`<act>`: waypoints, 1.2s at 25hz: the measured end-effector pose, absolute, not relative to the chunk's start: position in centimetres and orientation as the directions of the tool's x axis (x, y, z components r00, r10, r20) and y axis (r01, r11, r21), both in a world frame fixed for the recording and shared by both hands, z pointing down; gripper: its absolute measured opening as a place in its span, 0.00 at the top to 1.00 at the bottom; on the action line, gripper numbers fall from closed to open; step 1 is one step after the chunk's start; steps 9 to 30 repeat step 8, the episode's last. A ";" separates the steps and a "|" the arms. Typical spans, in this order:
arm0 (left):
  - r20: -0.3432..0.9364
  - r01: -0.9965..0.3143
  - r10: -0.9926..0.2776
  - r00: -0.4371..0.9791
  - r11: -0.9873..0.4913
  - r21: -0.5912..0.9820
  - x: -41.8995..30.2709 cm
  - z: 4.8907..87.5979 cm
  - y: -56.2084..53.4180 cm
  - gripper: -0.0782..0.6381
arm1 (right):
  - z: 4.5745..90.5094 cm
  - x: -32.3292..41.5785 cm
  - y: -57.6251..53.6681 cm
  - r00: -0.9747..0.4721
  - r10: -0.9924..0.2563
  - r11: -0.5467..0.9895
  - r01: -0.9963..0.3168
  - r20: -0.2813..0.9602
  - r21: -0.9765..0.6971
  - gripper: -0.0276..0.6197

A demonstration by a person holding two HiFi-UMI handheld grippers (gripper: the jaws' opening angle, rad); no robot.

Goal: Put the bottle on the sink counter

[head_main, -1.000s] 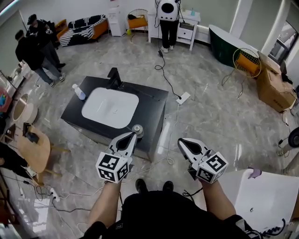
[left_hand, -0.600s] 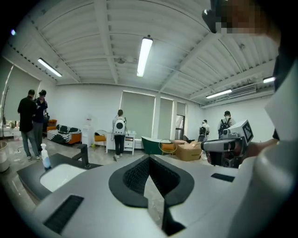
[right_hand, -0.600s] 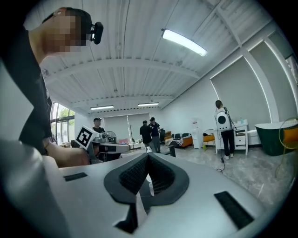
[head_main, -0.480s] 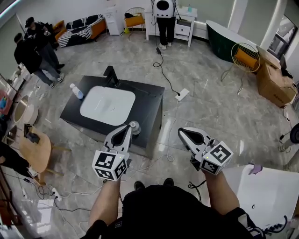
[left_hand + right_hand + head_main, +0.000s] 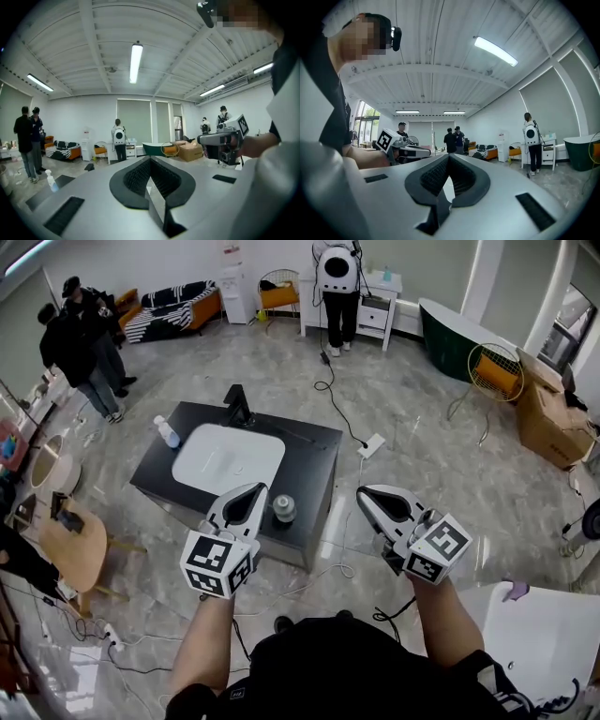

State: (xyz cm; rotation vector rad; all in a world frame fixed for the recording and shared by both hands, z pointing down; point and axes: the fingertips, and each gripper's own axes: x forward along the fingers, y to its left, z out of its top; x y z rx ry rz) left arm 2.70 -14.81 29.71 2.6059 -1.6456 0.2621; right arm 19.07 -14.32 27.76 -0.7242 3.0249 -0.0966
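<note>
A small clear bottle [image 5: 167, 432] stands on the far left end of the black sink counter [image 5: 309, 451], beside the white basin [image 5: 228, 457]; it also shows low at the left in the left gripper view, bottle [image 5: 50, 180]. My left gripper [image 5: 249, 495] hangs over the counter's near edge, shut and empty, far from the bottle. My right gripper [image 5: 372, 500] is held over the floor to the right of the counter, also shut with nothing in it. Each gripper sees the other: right gripper [image 5: 220, 143], left gripper [image 5: 401, 146].
A black faucet [image 5: 237, 404] stands behind the basin, and a round metal object [image 5: 283, 509] sits at the counter's near right corner. Cables and a power strip [image 5: 371, 443] lie on the floor. People stand at the far left [image 5: 80, 348] and back [image 5: 337, 277]. A wooden table [image 5: 80, 545] is left.
The view has shifted, so the counter sits a little further right and higher. My left gripper no longer overlaps the round metal object. Both grippers stay shut.
</note>
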 end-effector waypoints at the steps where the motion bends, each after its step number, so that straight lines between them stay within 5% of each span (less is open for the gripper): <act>1: 0.151 -0.911 -0.902 0.404 -0.411 -0.017 2.1 29.5 -14.7 0.88 | 27.9 18.8 -14.2 -0.893 -0.450 0.891 -0.447 -0.014 -0.079 0.94; 4: 0.090 -0.930 -0.926 0.365 -0.360 0.072 0.4 28.8 -14.4 0.88 | 28.9 18.0 -13.8 -0.898 -0.439 0.893 -0.436 -0.009 -0.115 0.94; 30: 0.092 -0.938 -0.934 0.346 -0.343 0.041 -0.5 29.5 -14.4 0.88 | 30.3 17.0 -13.3 -0.900 -0.437 0.891 -0.433 0.004 -0.139 0.94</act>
